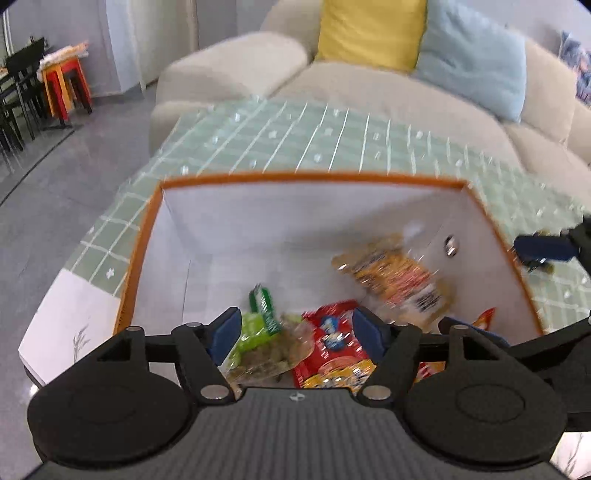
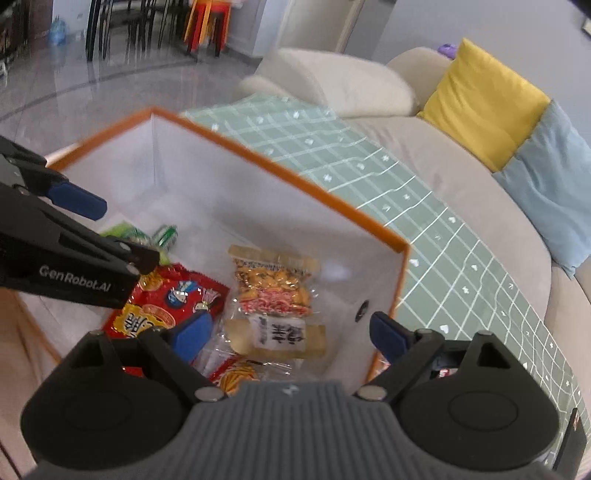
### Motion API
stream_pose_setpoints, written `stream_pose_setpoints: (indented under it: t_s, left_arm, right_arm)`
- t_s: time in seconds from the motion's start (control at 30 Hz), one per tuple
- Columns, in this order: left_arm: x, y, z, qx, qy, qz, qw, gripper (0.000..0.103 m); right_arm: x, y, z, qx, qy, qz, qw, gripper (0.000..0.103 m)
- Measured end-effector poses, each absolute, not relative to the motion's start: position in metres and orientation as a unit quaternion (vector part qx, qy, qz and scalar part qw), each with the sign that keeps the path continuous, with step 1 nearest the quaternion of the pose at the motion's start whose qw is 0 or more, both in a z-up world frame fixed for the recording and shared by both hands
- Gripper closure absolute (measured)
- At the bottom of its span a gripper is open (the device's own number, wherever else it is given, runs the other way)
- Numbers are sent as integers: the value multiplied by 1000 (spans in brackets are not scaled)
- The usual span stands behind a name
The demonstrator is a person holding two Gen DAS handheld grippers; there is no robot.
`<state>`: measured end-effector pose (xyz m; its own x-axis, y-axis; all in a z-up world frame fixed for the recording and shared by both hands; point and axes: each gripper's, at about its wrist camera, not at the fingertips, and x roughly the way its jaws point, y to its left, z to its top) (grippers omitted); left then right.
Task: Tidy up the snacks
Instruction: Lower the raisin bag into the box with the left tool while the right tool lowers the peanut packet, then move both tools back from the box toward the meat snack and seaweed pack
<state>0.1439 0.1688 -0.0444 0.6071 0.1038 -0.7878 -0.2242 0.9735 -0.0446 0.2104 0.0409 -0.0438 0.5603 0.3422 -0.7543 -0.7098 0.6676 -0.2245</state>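
An orange-rimmed white storage box (image 1: 295,177) (image 2: 280,170) stands on the green checked tablecloth. Inside lie a clear pack of yellow-orange snacks (image 1: 395,273) (image 2: 275,291), a red snack bag (image 1: 336,343) (image 2: 173,295), a green packet (image 1: 258,314) (image 2: 147,234) and a clear bag of brownish snacks (image 1: 266,360). My left gripper (image 1: 297,330) is open and empty over the box's near side, above the red bag. My right gripper (image 2: 291,332) is open and empty over the box's right part. The left gripper's blue pad (image 2: 75,199) shows in the right wrist view.
The tablecloth (image 1: 332,136) (image 2: 443,236) covers a low white table (image 1: 74,317). A beige sofa (image 1: 351,85) with a yellow cushion (image 1: 369,33) and a light blue cushion (image 1: 476,62) is behind. Chairs and red-orange stools (image 1: 62,85) stand far left on grey floor.
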Motion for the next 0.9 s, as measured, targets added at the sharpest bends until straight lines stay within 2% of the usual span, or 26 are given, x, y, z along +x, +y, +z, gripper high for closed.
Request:
stream_pose_setpoints:
  t_s: [0.27, 0.6, 0.63, 0.67, 0.8, 0.9]
  left_arm:
    - [130, 134, -13, -57, 366, 59, 927, 21]
    - [129, 57, -2, 12, 336, -23, 942, 21]
    - [130, 49, -3, 19, 334, -31, 942, 21]
    - [130, 41, -5, 24, 333, -36, 942, 21]
    - [133, 11, -12, 56, 328, -51, 942, 21]
    - [135, -7, -17, 81, 327, -60, 940, 25]
  right_arm:
    - [194, -20, -24, -205, 321, 288, 879, 13]
    - [177, -111, -20, -152, 311, 238, 907, 13]
    - [176, -120, -21, -148, 312, 233, 909, 12]
    - [175, -128, -23, -143, 313, 228, 911, 5]
    - [175, -162, -32, -117, 317, 207, 918, 4]
    - [182, -181, -43, -100, 329, 186, 920, 4]
